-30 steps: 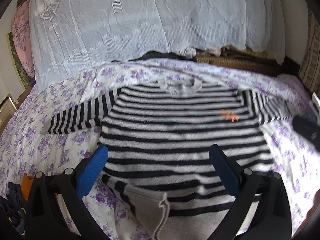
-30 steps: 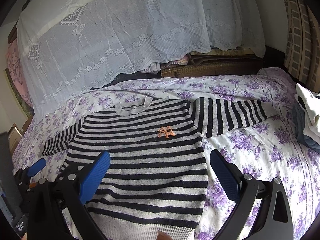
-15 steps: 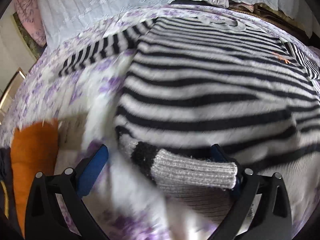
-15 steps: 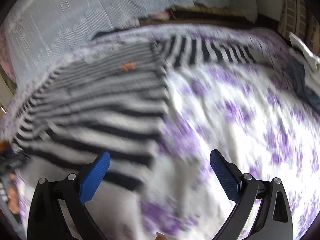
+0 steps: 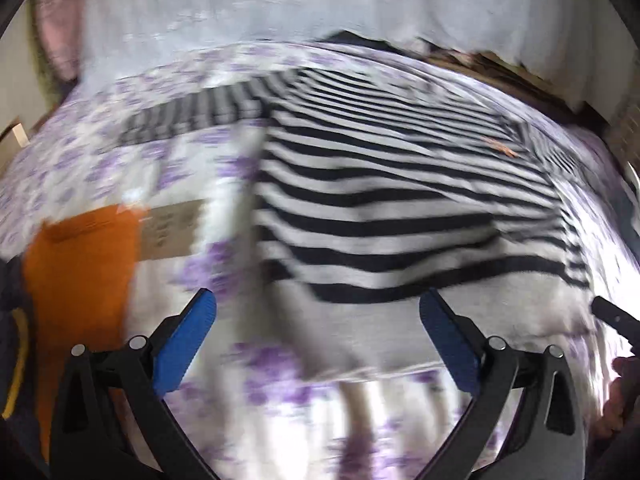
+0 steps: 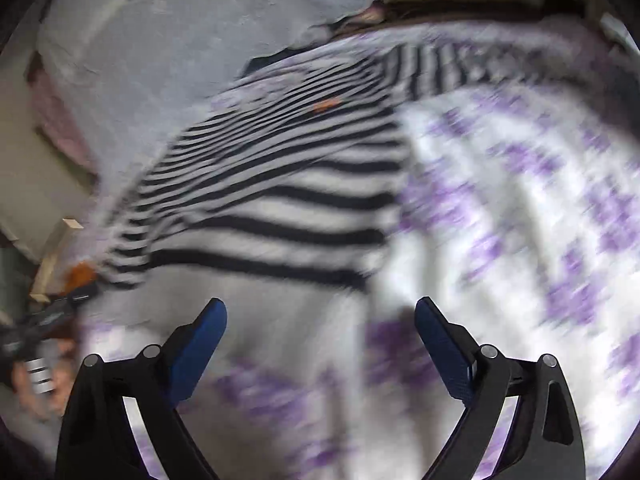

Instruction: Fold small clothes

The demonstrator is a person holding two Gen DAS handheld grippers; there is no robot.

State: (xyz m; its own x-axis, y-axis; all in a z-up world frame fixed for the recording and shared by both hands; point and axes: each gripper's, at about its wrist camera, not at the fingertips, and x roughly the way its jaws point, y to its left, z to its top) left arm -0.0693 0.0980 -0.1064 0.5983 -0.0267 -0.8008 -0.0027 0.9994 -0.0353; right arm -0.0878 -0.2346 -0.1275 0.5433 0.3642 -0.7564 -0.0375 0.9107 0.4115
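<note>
A black-and-white striped knitted sweater with a small orange chest logo [image 5: 400, 208] lies spread face up on a bedsheet printed with purple flowers [image 5: 80, 168]. In the left wrist view it fills the field from 12 to 3 o'clock, one sleeve reaching out toward 10 o'clock; its plain grey ribbed hem [image 5: 460, 320] sits just ahead of the fingers. Lying flat with sleeves outstretched, it seems laid out ready for a first fold.

The left gripper [image 5: 318, 332] has its blue-padded jaws wide apart and holds nothing, poised low over the hem's left corner, probably to pinch it. The right gripper [image 6: 320, 336] is likewise spread and empty, hovering near the hem's right corner, with bare sheet from 1 to 5 o'clock. Both views are smeared by motion blur, so fine contact cannot be judged.

At 8 o'clock in the left view lies an orange fabric item [image 5: 80, 264]. No container shows in either view.
</note>
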